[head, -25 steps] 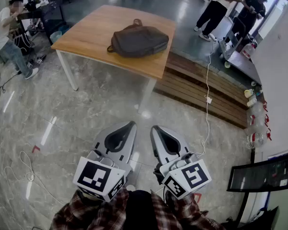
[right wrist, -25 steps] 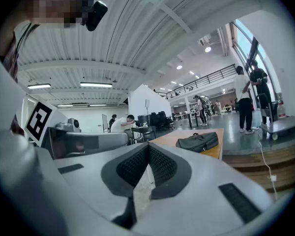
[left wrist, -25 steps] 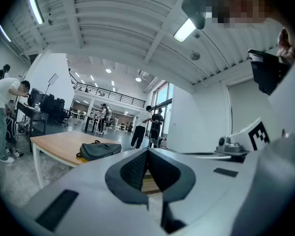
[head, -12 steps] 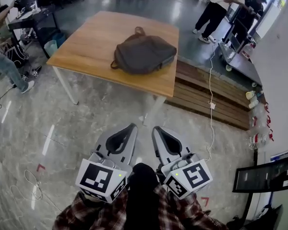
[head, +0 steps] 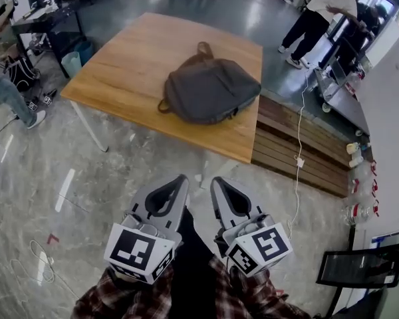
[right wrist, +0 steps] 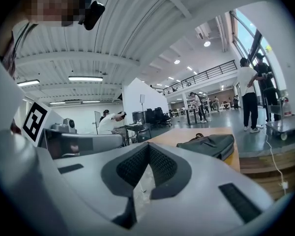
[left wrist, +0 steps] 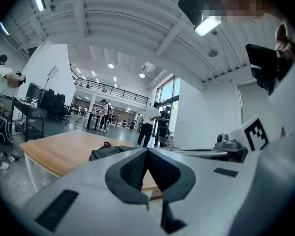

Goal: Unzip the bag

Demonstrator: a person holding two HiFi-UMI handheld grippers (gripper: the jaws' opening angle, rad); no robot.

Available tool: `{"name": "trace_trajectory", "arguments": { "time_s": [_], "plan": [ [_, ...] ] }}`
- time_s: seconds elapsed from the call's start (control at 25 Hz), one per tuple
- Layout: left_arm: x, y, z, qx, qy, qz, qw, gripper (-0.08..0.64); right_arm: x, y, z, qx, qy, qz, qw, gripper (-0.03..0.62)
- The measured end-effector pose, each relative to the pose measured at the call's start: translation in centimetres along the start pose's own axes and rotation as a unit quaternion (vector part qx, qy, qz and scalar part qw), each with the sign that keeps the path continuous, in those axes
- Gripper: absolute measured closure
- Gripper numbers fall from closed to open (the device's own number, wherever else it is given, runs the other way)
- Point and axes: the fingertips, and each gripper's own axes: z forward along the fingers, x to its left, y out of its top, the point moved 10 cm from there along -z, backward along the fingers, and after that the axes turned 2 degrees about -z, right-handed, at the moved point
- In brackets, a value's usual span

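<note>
Bag and table stand nearer than a second ago, bag flat by the table's near right corner; left gripper and right gripper both closed, empty, well short; risk: closed jaws shoving it off that edge

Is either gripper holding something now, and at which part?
Nothing is held: left gripper and right gripper are shut and empty; the bag lies on the table.

The zipper of the bag is too small to tell.
</note>
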Motion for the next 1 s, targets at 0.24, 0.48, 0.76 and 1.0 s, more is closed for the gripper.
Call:
{"name": "trace_trajectory", "arguments": {
  "time_s": [0.24,0.48,0.76,1.0],
  "plan": [
    [6.6,2.9,9.9,0.001,-0.010,0.017,0.9998,0.551,-7.0,2.3,10.0,-0.006,0.001,0.001,1.000,0.584],
    [9.9,6.7,20.0,0.000,-0.025,0.034,0.9991,0.551,-14.8,5.9,16.7,-0.014,0.001,0.005,1.000,0.584],
    [13.7,8.6,27.2,0.007,-0.032,0.032,0.9989,0.551,-20.2,8.0,22.1,-0.005,-0.011,0.004,1.000,0.584],
    [17.3,10.0,31.5,0.015,-0.065,0.031,0.9973,0.551,-22.1,9.0,25.9,-0.006,-0.044,0.007,0.999,0.584]
  ]
}}
